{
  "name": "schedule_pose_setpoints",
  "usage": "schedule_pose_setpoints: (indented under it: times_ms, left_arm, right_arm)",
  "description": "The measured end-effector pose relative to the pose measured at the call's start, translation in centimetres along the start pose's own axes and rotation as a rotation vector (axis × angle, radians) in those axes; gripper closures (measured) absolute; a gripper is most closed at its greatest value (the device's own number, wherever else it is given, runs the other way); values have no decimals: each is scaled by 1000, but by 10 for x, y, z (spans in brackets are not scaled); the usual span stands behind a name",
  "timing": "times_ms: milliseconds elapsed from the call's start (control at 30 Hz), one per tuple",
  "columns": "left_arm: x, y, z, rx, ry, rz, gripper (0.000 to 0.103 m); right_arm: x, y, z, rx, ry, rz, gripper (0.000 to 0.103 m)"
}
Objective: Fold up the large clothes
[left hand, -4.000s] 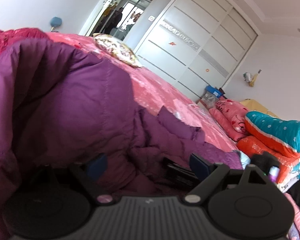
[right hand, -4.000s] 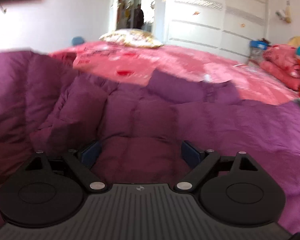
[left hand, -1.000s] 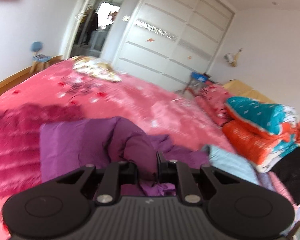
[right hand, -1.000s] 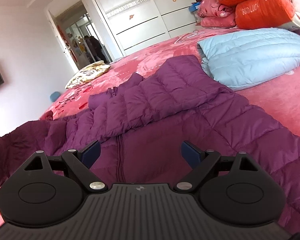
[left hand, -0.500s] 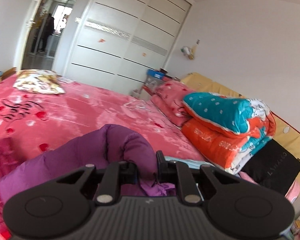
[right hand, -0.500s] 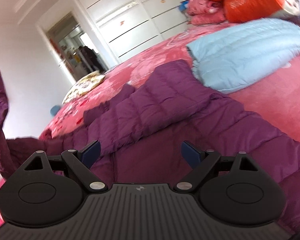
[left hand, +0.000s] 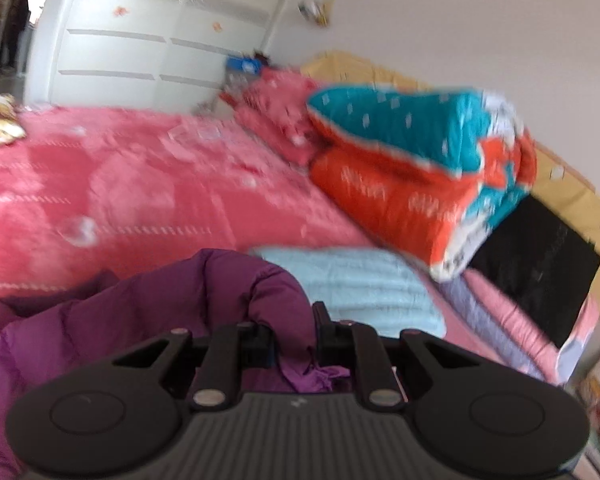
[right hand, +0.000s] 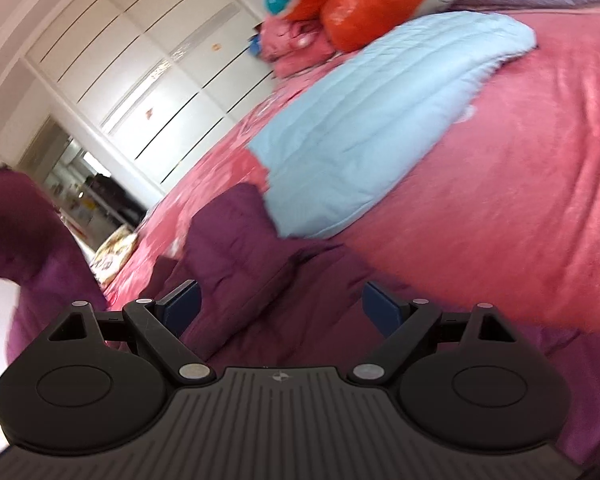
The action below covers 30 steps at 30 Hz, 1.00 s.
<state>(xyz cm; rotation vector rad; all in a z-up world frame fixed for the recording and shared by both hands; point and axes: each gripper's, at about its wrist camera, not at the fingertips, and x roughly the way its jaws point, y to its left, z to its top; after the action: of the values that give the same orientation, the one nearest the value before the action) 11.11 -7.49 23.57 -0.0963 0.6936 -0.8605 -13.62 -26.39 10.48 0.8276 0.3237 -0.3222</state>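
A purple down jacket [right hand: 284, 320] lies spread on the pink bed. My left gripper [left hand: 294, 328] is shut on a bunched fold of the purple jacket [left hand: 236, 292] and holds it lifted above the bed. My right gripper [right hand: 280, 304] is open and empty, tilted, just above the jacket's flat part. A lifted purple part hangs at the left edge of the right wrist view [right hand: 24, 224].
A light blue padded garment [right hand: 364, 128] lies on the pink bedspread [right hand: 500, 208] beyond the jacket; it also shows in the left wrist view [left hand: 364, 284]. Folded orange and teal quilts [left hand: 412, 160] are stacked at the bed's right. White wardrobe doors [left hand: 148, 36] stand behind.
My left gripper, still shut on the jacket fold, has carried it to the right toward the blue garment. My right gripper has rolled and stayed open over the jacket.
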Motion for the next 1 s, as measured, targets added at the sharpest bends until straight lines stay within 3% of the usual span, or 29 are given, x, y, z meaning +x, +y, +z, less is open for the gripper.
schedule_pose_setpoints:
  times_ms: [167,533,667,867,933,1000]
  left_arm:
    - [63,9,-17,-11,87,2,89]
    - [141,31,-40,-92,136,3,87]
    - [146,31,-41,-107,131,3,78]
    - [129,21,-32,-75,102,-44,56]
    - [114,19,-28,-63,77,-60,42]
    - [99,20,-25,-57,47,-59,37]
  right_arm:
    - [1,-9,4,29,-10,-25,0]
    - [-1,-11,6,47,-28,-52,0]
    - [3,-11,9,46,-36,-62,0]
    - [5,-10,9,31,-43,-73,0]
    - [4,-10,9,29,-52,-72,0]
    - [4,-9,9,23,-54,-72,0]
